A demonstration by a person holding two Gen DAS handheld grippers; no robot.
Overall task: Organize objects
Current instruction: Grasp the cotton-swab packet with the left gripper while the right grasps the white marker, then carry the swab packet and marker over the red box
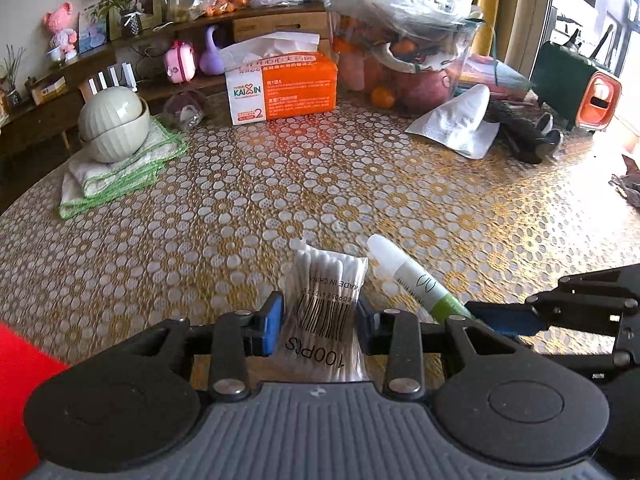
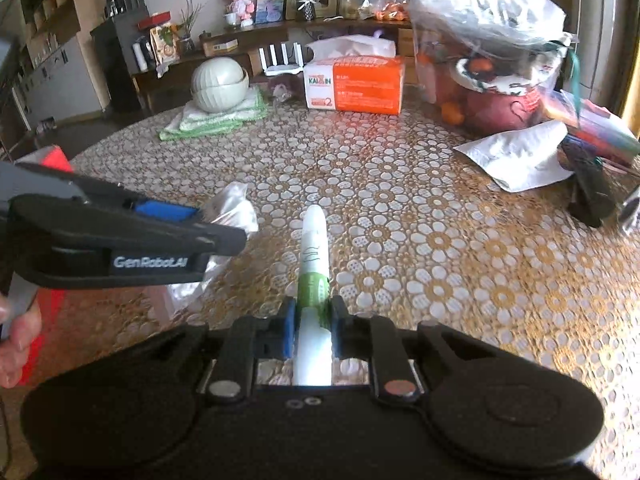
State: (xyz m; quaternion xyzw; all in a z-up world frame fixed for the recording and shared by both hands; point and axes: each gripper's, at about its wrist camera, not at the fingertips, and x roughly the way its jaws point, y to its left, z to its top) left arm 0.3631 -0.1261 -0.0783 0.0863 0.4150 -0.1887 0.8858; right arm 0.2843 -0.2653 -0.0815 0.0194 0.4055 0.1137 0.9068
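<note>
Clamping the cotton-swab packet (image 1: pixel 326 300) in our left gripper (image 1: pixel 318 320) and the green-and-white tube (image 2: pixel 314 280) in our right gripper (image 2: pixel 313 334), we are holding both just above the patterned tablecloth (image 1: pixel 360 200), long axes pointing ahead.

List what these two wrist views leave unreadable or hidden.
- Left wrist view: the cotton swab pack has its lower end hidden behind the left gripper.
- Right wrist view: the green-and-white tube has its rear end cut off by the right gripper; its label is too blurred to read.
- Both views: the plastic-covered fruit container shows its contents only vaguely.
</note>
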